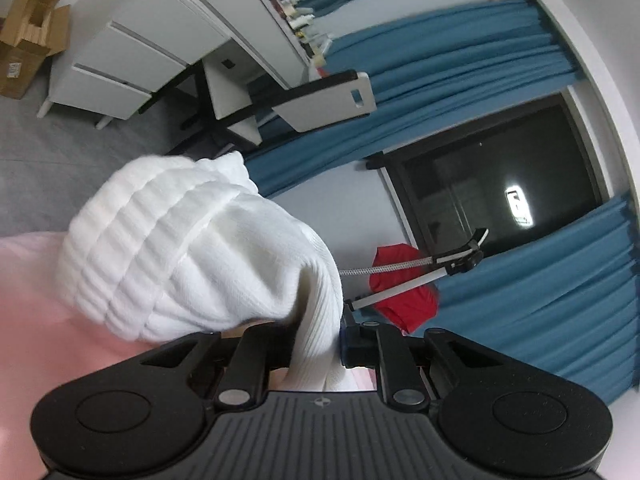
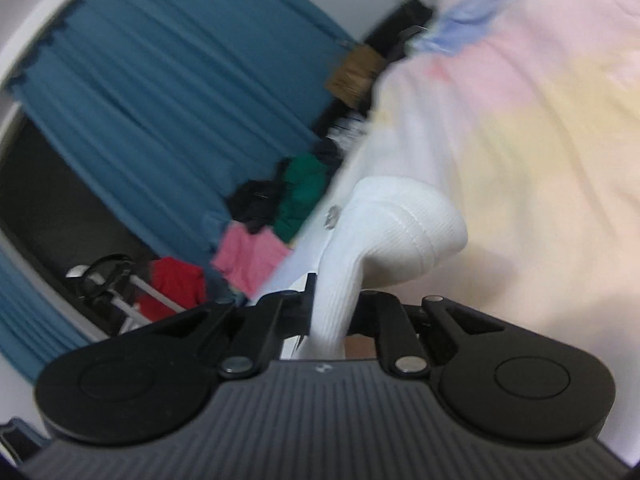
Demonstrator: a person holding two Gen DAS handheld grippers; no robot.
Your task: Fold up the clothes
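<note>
A white ribbed knit garment (image 1: pixel 180 248) bulges up in front of the left wrist camera, and my left gripper (image 1: pixel 316 356) is shut on a fold of it. In the right wrist view another white ribbed part of a garment (image 2: pixel 392 236) rises from the jaws, with my right gripper (image 2: pixel 332 316) shut on it. Whether both pieces belong to one garment I cannot tell. The fingertips of both grippers are hidden by the cloth. A pale pink and yellow bedcover (image 2: pixel 540 140) lies behind and under the cloth.
Blue curtains (image 1: pixel 460 64) frame a dark window (image 1: pixel 500 184). A white drawer unit (image 1: pixel 132 52), a desk and a cardboard box (image 1: pixel 28 40) stand on the grey floor. A drying rack (image 2: pixel 120 292) holds red (image 2: pixel 172 284), pink (image 2: pixel 248 260) and green (image 2: pixel 300 192) clothes.
</note>
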